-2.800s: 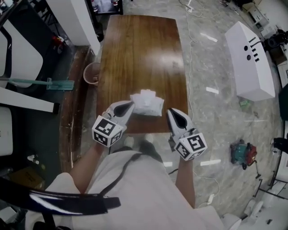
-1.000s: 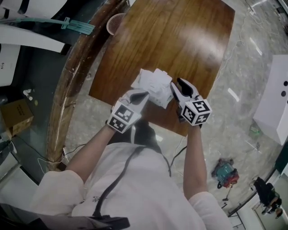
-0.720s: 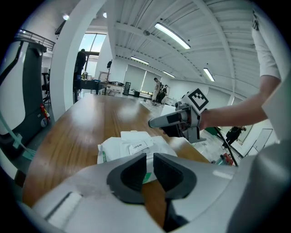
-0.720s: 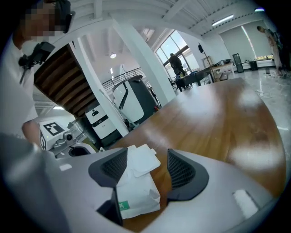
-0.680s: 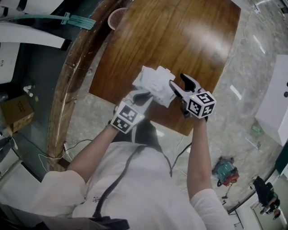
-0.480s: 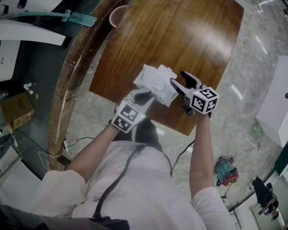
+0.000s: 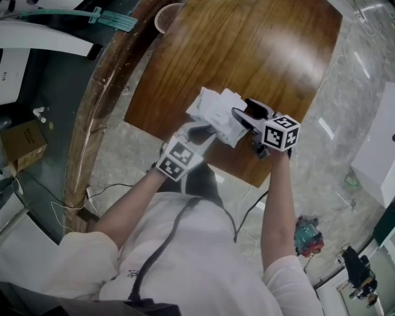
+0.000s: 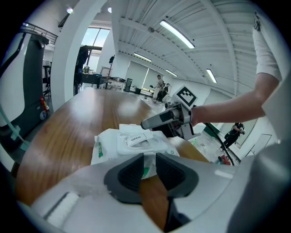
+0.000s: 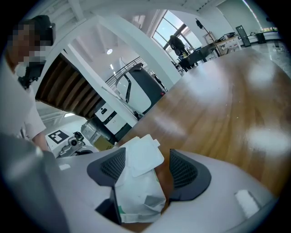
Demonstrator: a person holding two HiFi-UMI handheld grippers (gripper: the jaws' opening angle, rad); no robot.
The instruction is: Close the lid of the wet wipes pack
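Note:
The white wet wipes pack (image 7: 217, 113) lies near the front edge of the wooden table (image 7: 247, 49). Its lid with the OPEN tab (image 8: 136, 139) faces up, and in the right gripper view a white flap (image 9: 144, 156) stands a little above the pack. My left gripper (image 7: 200, 129) is at the pack's near left corner, its jaws (image 8: 150, 157) pinched narrowly on the pack's edge. My right gripper (image 7: 242, 113) is at the pack's right end. Its jaws (image 9: 146, 154) stand wide open with that end (image 9: 136, 191) between them, and bare wood shows beside the right pad.
The table's front edge runs just below the pack, with marble floor beyond it. A pink basket (image 7: 168, 8) stands off the table's far left corner. A cardboard box (image 7: 21, 139) and dark equipment lie at the left. The far half of the tabletop holds nothing.
My right gripper's jaws have opened wide and it has sunk down around the pack's right end. The left gripper has kept its pinch on the near corner, lowering slightly.

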